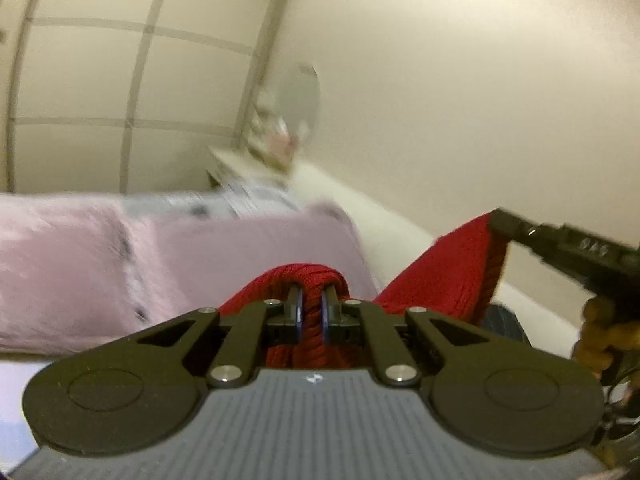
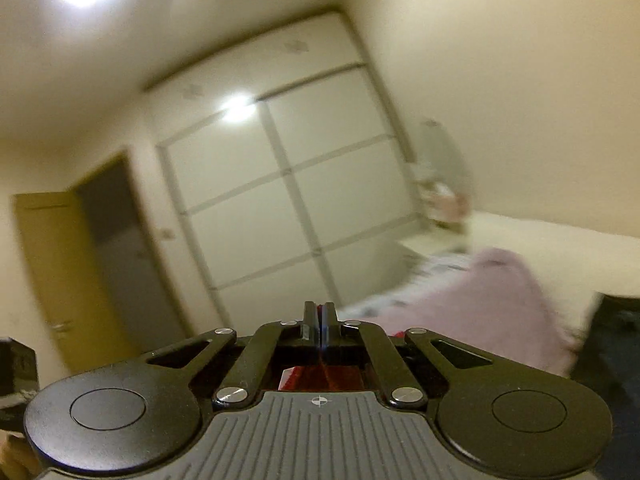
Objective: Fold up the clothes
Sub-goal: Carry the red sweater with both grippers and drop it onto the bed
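Leftmost in the left wrist view, a pink blanket point(image 1: 80, 264) covers the bed, blurred, with a white panelled wardrobe point(image 1: 132, 80) behind it. Centrally, the left gripper point(image 1: 312, 304) is clamped on a thick bunched fold of the red knit garment point(image 1: 452, 272), held up in the air. Further right the cloth stretches up to the right gripper point(image 1: 504, 224), whose fingers pinch its top edge. Through the right wrist camera, that gripper point(image 2: 319, 320) is closed, a sliver of red showing between its fingers.

One red garment point(image 1: 448, 272), two grippers, two pink pillows, one wardrobe point(image 2: 280, 200).
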The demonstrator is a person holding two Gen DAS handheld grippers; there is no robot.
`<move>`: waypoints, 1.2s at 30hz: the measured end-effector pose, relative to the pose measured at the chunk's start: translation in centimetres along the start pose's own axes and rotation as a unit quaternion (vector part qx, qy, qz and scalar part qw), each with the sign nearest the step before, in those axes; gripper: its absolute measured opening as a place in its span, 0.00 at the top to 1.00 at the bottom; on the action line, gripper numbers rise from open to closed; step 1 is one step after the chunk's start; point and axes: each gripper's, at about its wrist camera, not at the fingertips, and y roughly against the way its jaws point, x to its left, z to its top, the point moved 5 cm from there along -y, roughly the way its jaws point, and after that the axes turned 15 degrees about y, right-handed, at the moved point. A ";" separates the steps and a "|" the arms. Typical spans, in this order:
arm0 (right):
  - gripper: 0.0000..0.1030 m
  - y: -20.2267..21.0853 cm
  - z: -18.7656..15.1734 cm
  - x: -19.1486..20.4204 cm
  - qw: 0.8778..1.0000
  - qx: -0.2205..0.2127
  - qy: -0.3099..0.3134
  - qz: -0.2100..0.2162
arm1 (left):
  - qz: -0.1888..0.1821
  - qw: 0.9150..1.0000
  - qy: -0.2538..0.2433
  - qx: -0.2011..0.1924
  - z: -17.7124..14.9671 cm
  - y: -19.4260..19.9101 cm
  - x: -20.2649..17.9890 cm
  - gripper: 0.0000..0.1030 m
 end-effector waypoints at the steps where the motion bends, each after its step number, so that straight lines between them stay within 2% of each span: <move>1: 1.00 -0.5 0.6 2.2 1.000 -0.010 0.003 0.018 | 0.013 1.000 0.001 -0.007 0.5 1.6 1.0 0.94; 3: 1.00 -2.0 1.4 6.1 0.998 -0.020 0.001 0.059 | 0.038 0.999 0.003 -0.021 1.4 4.8 3.0 0.94; 5: 1.00 -3.8 1.6 9.9 0.996 -0.011 -0.004 0.092 | 0.063 0.997 0.005 -0.036 2.3 8.0 5.1 0.93; 7: 1.00 -5.8 1.0 13.6 0.993 0.025 -0.003 0.111 | 0.088 0.995 0.007 -0.050 3.3 11.2 7.1 0.86; 8: 0.94 -7.0 0.2 15.3 0.991 0.063 0.001 0.116 | 0.107 0.993 0.010 -0.049 3.5 12.5 8.3 0.86; 9: 0.73 -8.2 -0.8 16.9 0.988 0.105 0.005 0.115 | 0.145 0.989 0.020 -0.023 2.8 12.3 10.1 0.79; 10: 0.58 -8.9 -2.1 18.4 0.983 0.146 0.007 0.110 | 0.168 0.985 0.027 0.000 1.9 12.2 11.7 0.74; 11: 0.35 -9.3 -3.4 19.9 0.978 0.180 0.010 0.107 | 0.189 0.981 0.040 0.025 0.7 12.1 13.4 0.74; 13: 0.35 -9.6 -6.5 22.4 0.960 0.254 0.025 0.110 | 0.230 0.968 0.065 0.077 -1.7 12.0 16.6 0.74; 16: 0.35 -8.7 -11.1 25.0 0.930 0.349 0.041 0.110 | 0.298 0.936 0.093 0.164 -6.3 12.1 20.5 0.74; 19: 0.35 -6.9 -15.1 26.6 0.900 0.422 0.044 0.101 | 0.322 0.922 0.083 0.199 -9.5 13.8 21.8 0.71; 22: 0.35 -4.9 -19.1 28.1 0.865 0.492 0.046 0.091 | 0.320 0.920 0.089 0.209 -11.4 15.0 21.5 0.69; 23: 0.35 -4.2 -19.9 28.6 0.856 0.507 0.048 0.088 | 0.318 0.920 0.092 0.209 -11.8 15.5 21.3 0.69; 31: 0.35 -0.4 -22.1 29.4 0.847 0.518 0.075 0.096 | 0.342 0.918 0.088 0.180 -13.6 18.7 20.7 0.60; 36: 0.35 2.4 -23.5 29.5 0.842 0.522 0.090 0.102 | 0.363 0.910 0.095 0.176 -15.5 20.4 19.4 0.60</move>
